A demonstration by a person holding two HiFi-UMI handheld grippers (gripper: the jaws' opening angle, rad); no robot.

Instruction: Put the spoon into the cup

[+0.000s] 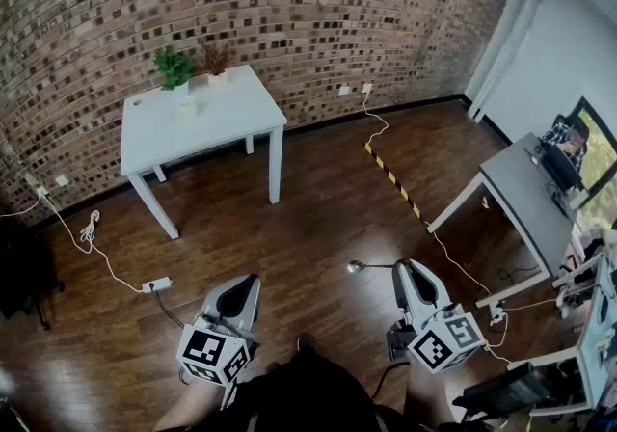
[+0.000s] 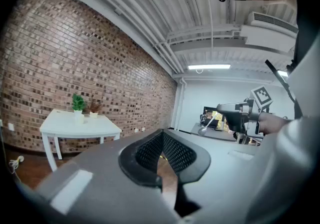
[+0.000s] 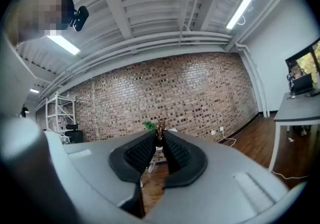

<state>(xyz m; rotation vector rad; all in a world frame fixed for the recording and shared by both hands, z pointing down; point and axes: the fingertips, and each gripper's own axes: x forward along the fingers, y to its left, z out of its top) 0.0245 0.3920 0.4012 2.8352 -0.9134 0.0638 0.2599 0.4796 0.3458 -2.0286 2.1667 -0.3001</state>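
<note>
A metal spoon sticks out sideways to the left from my right gripper, which is shut on its handle low at the right of the head view. The left gripper view shows the same spoon held level in the air. My left gripper hangs low at the left, its jaws together with nothing between them. A small pale cup stands on the white table far ahead by the brick wall. Both grippers are well short of the table.
Two potted plants stand behind the cup on the table. A power strip and cable lie on the wood floor at the left. A grey desk with a person seated at it is at the right. Yellow-black floor tape runs between.
</note>
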